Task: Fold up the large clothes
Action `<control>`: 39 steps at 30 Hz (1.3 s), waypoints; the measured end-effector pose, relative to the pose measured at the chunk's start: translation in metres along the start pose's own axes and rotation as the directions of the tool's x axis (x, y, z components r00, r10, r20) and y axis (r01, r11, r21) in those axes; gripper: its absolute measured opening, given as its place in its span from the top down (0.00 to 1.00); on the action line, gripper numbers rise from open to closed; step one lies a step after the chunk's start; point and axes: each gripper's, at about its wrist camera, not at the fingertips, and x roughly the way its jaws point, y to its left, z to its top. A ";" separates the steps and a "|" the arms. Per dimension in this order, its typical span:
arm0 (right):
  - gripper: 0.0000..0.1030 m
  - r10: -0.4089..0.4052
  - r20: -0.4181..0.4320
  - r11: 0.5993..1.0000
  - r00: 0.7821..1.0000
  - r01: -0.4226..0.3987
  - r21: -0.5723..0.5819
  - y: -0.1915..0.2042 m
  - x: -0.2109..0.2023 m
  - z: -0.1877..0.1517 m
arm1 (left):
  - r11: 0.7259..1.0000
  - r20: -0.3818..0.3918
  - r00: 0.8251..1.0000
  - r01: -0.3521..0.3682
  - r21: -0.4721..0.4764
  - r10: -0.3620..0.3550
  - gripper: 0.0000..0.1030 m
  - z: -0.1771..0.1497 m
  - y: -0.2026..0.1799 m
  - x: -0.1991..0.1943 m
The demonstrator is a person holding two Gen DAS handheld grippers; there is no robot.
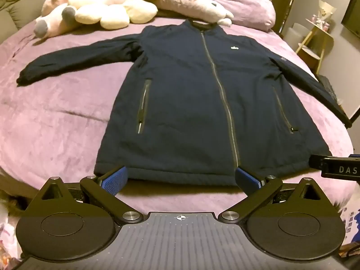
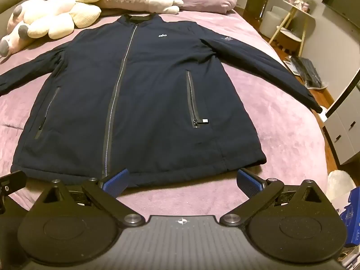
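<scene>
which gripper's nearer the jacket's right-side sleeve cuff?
Right. The right gripper sits at the jacket hem's right half, on the cuff side; the left gripper sits at the hem's left half.

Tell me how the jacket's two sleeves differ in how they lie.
The left sleeve stretches out sideways, wholly on the purple bed. The right sleeve angles down toward the hem, its cuff past the bed's edge. Both are dark navy, unfolded and flat.
</scene>
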 end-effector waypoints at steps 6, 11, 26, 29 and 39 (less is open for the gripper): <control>0.01 0.004 0.000 1.000 1.000 -0.004 0.002 -0.001 -0.001 0.000 | 1.000 -0.021 1.000 0.003 -0.004 -0.003 0.00 0.003 -0.002 0.002; 0.01 0.006 0.001 1.000 1.000 -0.006 -0.002 -0.002 0.002 0.000 | 1.000 -0.021 1.000 0.001 0.000 -0.001 0.00 0.000 -0.002 0.002; 0.01 0.014 -0.010 1.000 1.000 -0.014 0.008 -0.004 0.002 -0.001 | 1.000 -0.053 0.999 0.004 -0.002 -0.004 0.00 -0.002 -0.003 0.006; 0.01 0.014 -0.011 1.000 1.000 -0.014 0.009 -0.004 0.003 -0.001 | 1.000 -0.058 0.998 0.004 -0.006 -0.004 0.00 -0.002 -0.002 0.006; 0.01 0.018 -0.014 1.000 1.000 -0.017 0.014 -0.003 0.005 -0.002 | 1.000 -0.071 0.997 0.009 -0.009 -0.010 0.00 -0.003 -0.001 0.008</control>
